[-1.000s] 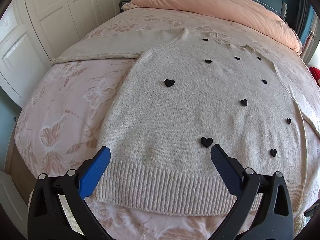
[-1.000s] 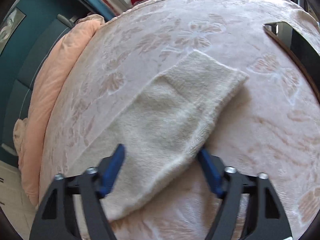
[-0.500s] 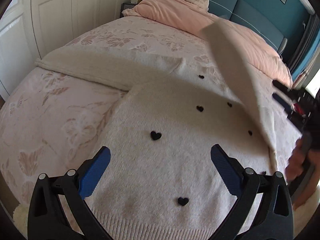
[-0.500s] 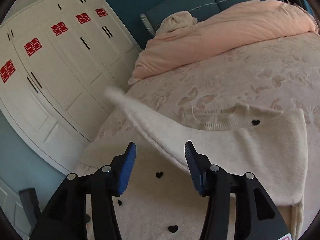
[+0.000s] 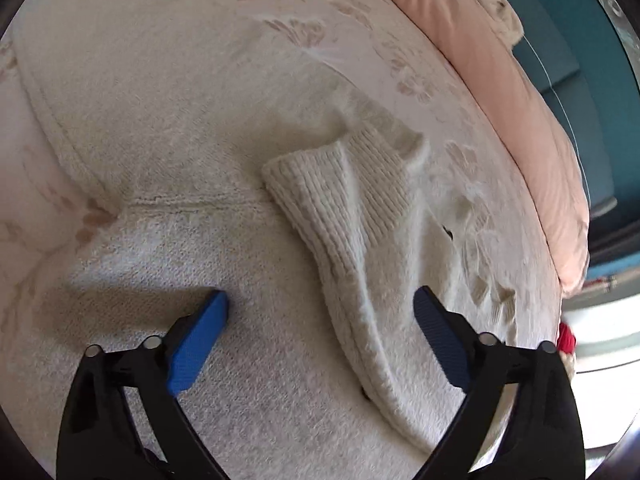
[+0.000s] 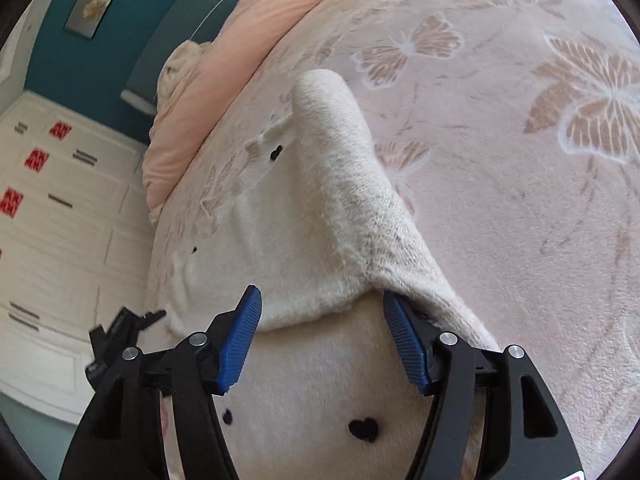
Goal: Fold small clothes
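Observation:
A cream knit sweater [image 5: 248, 360] with small black hearts lies flat on the bed. Its right sleeve [image 5: 352, 248] is folded across the body, the ribbed cuff [image 5: 320, 184] lying near the left shoulder. My left gripper [image 5: 320, 312] is open and hovers low over the body, the folded sleeve between its jaws, not gripped. In the right wrist view the folded sleeve [image 6: 320, 216] runs away from my right gripper [image 6: 322, 320], which is open at the sleeve's fold edge. The body with black hearts [image 6: 362, 428] shows below it. The left gripper [image 6: 120, 332] shows at the left.
The bed has a pink butterfly-print cover [image 6: 540, 160]. A peach duvet [image 5: 520, 92] is bunched at the head of the bed against a teal headboard [image 5: 580, 40]. White wardrobe doors [image 6: 52, 240] stand beside the bed. A red item [image 5: 566, 338] lies off the bed's far side.
The right gripper carried the right sleeve over the sweater body, laid it down and opened. The left gripper moved forward and low toward the left shoulder.

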A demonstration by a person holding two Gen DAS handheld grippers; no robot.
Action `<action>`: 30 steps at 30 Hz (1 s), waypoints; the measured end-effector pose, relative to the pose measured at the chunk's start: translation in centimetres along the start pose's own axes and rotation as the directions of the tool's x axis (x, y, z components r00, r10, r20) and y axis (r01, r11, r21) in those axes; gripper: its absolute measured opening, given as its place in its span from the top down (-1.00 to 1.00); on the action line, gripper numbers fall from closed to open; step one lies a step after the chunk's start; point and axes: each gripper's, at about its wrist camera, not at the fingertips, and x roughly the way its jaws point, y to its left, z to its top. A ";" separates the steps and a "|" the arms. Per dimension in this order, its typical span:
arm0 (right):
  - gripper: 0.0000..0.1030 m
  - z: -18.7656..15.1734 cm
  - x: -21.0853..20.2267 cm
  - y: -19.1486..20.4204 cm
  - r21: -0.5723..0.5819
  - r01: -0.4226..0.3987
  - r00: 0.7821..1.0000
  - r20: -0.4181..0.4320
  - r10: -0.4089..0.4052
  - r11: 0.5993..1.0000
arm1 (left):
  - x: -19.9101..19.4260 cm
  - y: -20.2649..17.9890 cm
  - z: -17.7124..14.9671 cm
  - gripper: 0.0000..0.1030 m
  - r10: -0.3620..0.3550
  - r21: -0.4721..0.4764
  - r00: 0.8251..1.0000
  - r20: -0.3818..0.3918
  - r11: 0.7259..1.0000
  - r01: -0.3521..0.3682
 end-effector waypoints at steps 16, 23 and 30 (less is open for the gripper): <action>-0.32 -1.5 -2.7 1.8 -0.106 -0.050 0.998 0.025 0.053 0.993 | -2.2 0.5 -2.0 -0.57 -0.068 0.015 0.996 0.060 0.998 0.068; 0.61 0.5 1.7 1.3 0.059 -0.101 0.993 0.060 0.098 0.993 | -0.5 0.3 -0.9 -0.47 -0.064 -0.013 0.998 0.004 0.998 0.064; 0.89 3.3 -1.3 -5.8 0.209 -0.025 0.984 0.178 -0.013 0.978 | 1.8 -1.1 -1.6 0.16 -0.073 0.029 0.997 -0.033 0.997 0.074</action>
